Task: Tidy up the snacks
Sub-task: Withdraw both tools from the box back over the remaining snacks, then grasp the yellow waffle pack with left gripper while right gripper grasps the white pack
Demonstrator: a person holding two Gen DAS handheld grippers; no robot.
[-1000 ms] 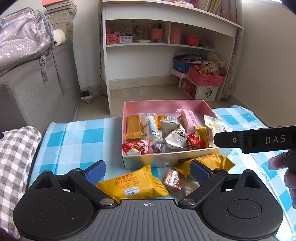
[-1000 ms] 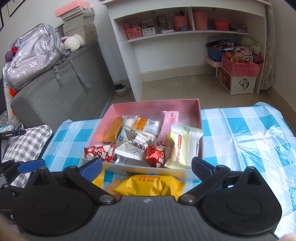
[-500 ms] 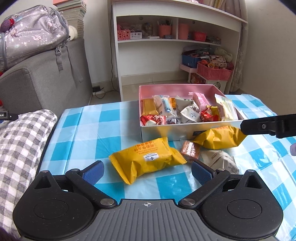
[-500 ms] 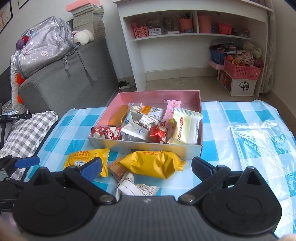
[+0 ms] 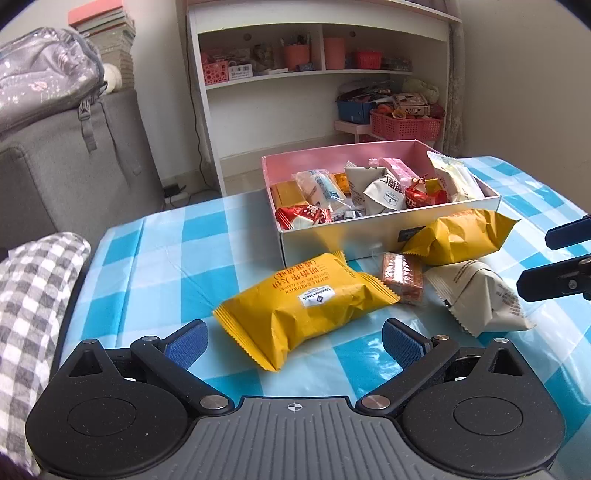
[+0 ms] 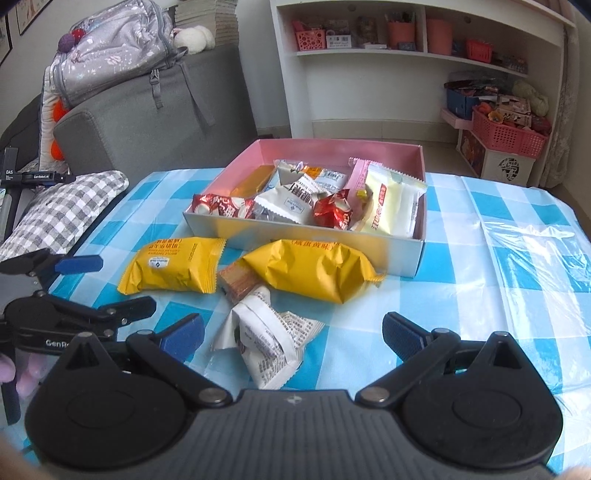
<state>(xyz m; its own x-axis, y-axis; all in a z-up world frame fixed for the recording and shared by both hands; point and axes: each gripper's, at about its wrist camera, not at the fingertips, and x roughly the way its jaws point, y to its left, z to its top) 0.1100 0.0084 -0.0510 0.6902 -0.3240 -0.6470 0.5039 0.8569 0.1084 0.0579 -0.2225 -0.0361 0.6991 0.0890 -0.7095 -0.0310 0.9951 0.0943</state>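
A white shelf unit point(image 6: 424, 55) stands against the pale back wall point(image 5: 159, 44), holding pink baskets and orange cups. A red basket point(image 6: 508, 134) full of oddments sits on a white box by its right end, on a tiled floor point(image 6: 406, 138). To the left, a grey sofa point(image 6: 155, 110) carries a grey backpack point(image 6: 118, 44) and stacked books point(image 5: 107, 26). A checked cushion point(image 5: 29, 295) lies by the table's left edge. Daylight is soft.
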